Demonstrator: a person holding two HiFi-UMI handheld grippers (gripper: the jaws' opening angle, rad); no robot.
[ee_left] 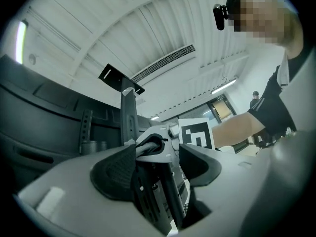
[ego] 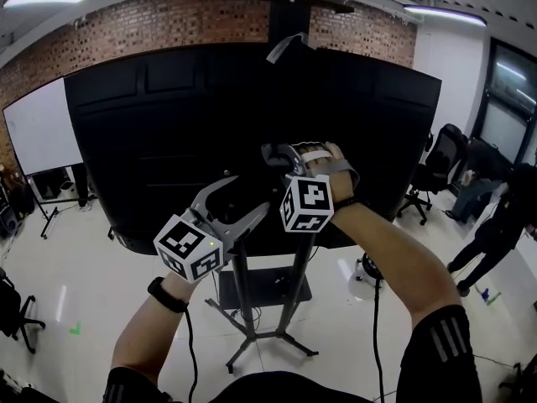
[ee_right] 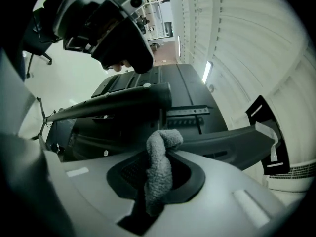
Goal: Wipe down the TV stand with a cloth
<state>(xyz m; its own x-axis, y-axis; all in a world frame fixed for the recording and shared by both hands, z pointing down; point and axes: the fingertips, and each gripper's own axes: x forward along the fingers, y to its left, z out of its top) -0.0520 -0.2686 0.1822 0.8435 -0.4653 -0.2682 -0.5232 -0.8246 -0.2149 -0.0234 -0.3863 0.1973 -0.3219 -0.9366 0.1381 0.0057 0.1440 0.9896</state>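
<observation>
Jaws of raised right gripper [ego: 277, 154] pinch grey cloth [ee_right: 160, 167]; left gripper [ego: 243, 198], angled upward, gapes.

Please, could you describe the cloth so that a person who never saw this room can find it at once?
Start from the back of the big black TV. The right gripper, held up near that back, is shut on the cloth, which stands up between its jaws. It is the only soft, fuzzy grey thing among hard black panels and smooth plastic.
</observation>
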